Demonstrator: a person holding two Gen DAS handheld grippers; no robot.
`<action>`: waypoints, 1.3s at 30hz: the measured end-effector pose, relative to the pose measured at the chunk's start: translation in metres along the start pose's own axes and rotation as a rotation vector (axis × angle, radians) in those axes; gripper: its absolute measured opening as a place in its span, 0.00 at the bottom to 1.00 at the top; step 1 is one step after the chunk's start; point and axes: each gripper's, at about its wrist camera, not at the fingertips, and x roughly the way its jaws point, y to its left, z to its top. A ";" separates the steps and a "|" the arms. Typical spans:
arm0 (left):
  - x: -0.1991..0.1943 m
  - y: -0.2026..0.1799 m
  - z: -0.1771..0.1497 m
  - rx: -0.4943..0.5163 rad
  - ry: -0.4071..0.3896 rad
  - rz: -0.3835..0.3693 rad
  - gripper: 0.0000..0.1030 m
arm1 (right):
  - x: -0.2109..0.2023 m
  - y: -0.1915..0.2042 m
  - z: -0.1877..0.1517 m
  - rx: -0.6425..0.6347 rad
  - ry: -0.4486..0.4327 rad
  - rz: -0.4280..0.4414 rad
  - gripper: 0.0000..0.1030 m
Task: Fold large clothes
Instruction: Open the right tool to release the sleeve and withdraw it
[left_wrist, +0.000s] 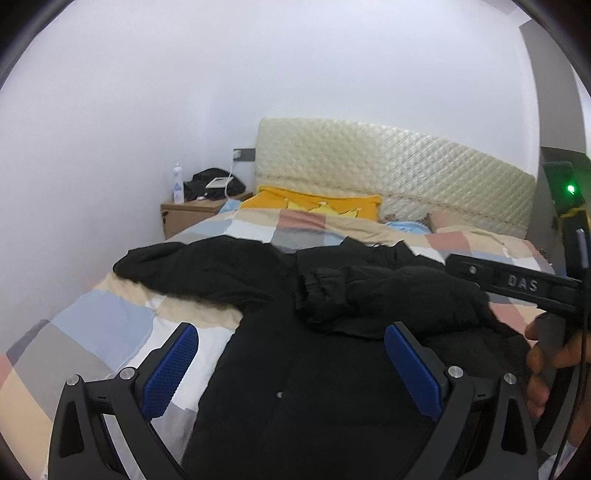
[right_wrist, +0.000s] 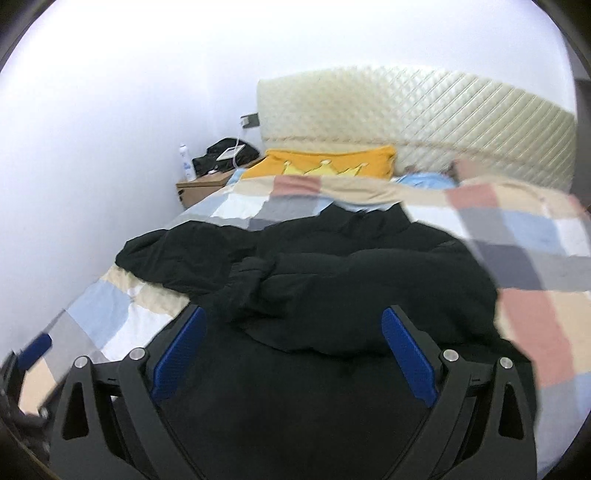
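A large black jacket (left_wrist: 295, 369) lies spread on the bed, collar toward the headboard. One sleeve (left_wrist: 369, 295) is folded across its chest, with the cuff (left_wrist: 314, 284) near the middle. The other sleeve (left_wrist: 192, 266) stretches out to the left. My left gripper (left_wrist: 291, 328) hovers open above the jacket's lower body, nothing between its blue pads. My right gripper (right_wrist: 295, 310) is also open and empty over the jacket (right_wrist: 332, 266). Its black finger (left_wrist: 509, 282) and the hand (left_wrist: 543, 354) holding it show at the right edge of the left wrist view.
The bed has a chequered pastel cover (left_wrist: 110, 317), a yellow pillow (left_wrist: 317, 205) and a quilted cream headboard (left_wrist: 388, 166). A wooden nightstand (left_wrist: 188, 214) by the white wall holds a bottle (left_wrist: 178, 183) and a black bag (left_wrist: 214, 181).
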 end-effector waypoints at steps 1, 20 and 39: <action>-0.006 -0.003 0.000 -0.001 -0.003 -0.010 0.99 | -0.014 -0.004 -0.002 0.002 -0.015 -0.006 0.94; -0.048 -0.041 -0.030 0.078 0.016 -0.016 0.99 | -0.123 -0.033 -0.073 -0.030 -0.131 -0.069 0.94; -0.032 -0.039 -0.039 0.066 0.076 -0.040 0.99 | -0.165 -0.042 -0.119 0.043 -0.145 -0.104 0.96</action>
